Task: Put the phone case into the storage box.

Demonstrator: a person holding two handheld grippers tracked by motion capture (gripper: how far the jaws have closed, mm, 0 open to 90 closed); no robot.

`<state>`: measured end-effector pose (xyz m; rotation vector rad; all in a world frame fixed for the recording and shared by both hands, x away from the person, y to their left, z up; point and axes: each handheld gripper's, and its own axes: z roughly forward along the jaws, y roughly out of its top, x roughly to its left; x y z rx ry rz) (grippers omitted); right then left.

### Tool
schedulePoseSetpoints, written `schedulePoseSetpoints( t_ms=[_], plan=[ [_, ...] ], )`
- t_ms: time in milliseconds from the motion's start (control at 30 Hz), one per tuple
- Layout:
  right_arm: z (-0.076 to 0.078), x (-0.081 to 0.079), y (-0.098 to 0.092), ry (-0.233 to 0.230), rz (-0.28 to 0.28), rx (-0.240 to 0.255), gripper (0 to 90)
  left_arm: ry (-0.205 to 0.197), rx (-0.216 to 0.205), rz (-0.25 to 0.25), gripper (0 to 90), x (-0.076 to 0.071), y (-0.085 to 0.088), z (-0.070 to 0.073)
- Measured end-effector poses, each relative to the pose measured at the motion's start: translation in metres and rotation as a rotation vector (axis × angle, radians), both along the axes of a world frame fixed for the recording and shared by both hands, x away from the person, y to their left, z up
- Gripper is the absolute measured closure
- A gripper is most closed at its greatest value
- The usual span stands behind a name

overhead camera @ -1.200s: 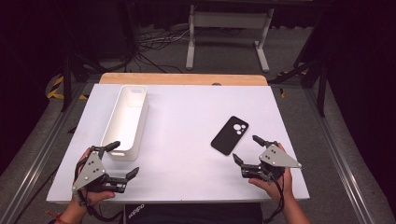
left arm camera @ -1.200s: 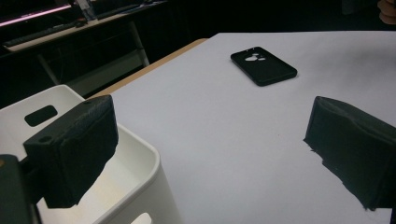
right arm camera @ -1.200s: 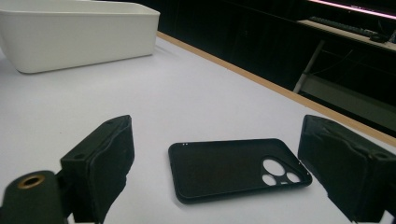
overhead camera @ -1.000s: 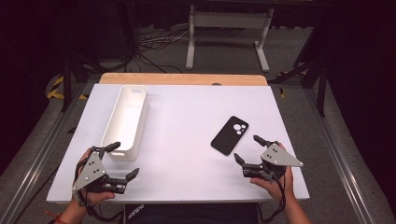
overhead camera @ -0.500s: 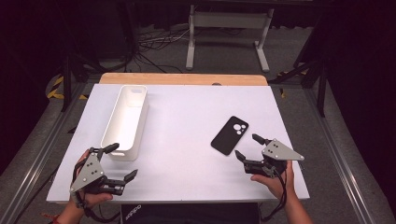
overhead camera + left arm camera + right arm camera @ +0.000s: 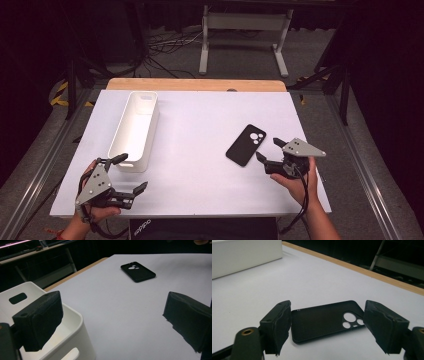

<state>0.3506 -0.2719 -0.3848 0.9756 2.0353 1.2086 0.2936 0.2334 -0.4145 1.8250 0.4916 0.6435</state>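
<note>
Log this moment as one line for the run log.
right gripper: open, jaws closing, nearing flat black phone case | left gripper: open beside long white plastic bin

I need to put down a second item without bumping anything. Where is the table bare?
The widest bare patch lies mid-table, between the white bin and the black phone case. The far strip along the wooden edge is bare too. It is tight at the near right, where the right gripper stands open just short of the case, and near left, around the left gripper beside the bin.
</note>
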Motion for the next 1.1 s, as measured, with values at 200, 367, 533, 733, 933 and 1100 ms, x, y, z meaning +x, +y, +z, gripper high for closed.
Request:
schedulePoseSetpoints(
  t_ms=[200, 367, 533, 733, 933, 1100],
  plan=[
    [0.011, 0.023, -0.004, 0.079, -0.028, -0.01, 23.3, -0.003, -0.001, -0.006, 3.2, 0.0, 0.0, 0.001],
    [0.017, 0.044, -0.006, 0.145, -0.049, -0.048, 18.6, 0.001, -0.003, -0.007, 3.1, 0.001, 0.0, 0.0],
    [0.018, 0.062, -0.006, 0.219, -0.08, -0.085, 15.4, -0.003, 0.012, -0.01, 2.5, 0.001, -0.001, 0.0],
    [0.01, 0.091, -0.007, 0.32, -0.12, -0.125, 14.6, 0.008, 0.017, -0.015, 2.5, 0.002, -0.001, -0.001],
    [-0.004, 0.117, -0.004, 0.445, -0.145, -0.179, 24.6, 0.014, 0.02, -0.021, 2.6, 0.002, -0.002, -0.002],
    [-0.013, 0.138, -0.002, 0.561, -0.175, -0.165, 30.7, 0.018, 0.026, -0.026, 2.6, 0.002, -0.003, -0.002]
  ],
)
